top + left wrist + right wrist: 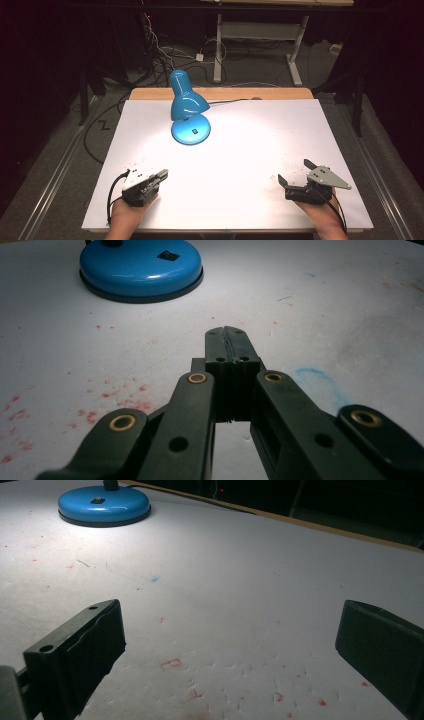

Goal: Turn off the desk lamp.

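Both grippers rest low on the near edge of the white table [250, 150], neither grasping anything: the left gripper [159, 176] has its jaws pressed together, the right gripper [295, 172] has them spread wide. A blue desk lamp [187, 107] stands at the far left-centre of the table, lit, its shade tilted down over its round base [141, 267]. It lies ahead of the left gripper, which is probably the nearer; from the right gripper it sits well off, forward and leftward. Its glossy base carries a small dark switch [168, 255]. Red and blue smudges fleck the table.
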{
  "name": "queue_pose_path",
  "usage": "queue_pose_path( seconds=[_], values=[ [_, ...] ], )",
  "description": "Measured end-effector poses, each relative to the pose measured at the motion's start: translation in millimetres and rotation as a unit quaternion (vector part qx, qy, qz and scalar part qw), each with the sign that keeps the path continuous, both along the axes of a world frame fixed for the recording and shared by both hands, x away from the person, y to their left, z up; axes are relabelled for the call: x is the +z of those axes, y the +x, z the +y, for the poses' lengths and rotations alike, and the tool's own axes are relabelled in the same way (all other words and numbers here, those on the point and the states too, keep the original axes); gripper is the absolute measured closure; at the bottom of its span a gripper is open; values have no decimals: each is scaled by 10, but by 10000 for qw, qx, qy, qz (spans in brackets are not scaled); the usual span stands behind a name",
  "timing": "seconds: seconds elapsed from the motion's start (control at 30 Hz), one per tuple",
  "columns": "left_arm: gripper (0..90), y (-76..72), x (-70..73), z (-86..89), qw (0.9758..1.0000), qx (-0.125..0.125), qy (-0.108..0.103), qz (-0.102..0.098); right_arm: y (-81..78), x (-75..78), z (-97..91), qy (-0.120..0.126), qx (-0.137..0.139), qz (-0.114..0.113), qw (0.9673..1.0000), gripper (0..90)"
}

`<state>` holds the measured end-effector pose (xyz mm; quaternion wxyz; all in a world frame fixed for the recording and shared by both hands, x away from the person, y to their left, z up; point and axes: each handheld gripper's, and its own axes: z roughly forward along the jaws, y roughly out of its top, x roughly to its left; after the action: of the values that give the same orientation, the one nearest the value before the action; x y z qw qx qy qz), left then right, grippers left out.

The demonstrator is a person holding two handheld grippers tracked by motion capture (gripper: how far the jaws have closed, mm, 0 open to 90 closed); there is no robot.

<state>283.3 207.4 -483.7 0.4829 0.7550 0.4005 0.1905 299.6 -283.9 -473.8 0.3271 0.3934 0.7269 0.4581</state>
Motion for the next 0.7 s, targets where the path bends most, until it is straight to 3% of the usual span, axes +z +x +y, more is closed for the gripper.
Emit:
queue_pose_path(
  seconds=[0.6,0.7],
  values=[
    [878,30,-8,-32,10000,-8,66,34,-6,8,-4,11,50,38,10000,4],
    [878,71,-26,-25,9999,11,4,151,-8,12,4,15,92,33,10000,4]
  ],
)
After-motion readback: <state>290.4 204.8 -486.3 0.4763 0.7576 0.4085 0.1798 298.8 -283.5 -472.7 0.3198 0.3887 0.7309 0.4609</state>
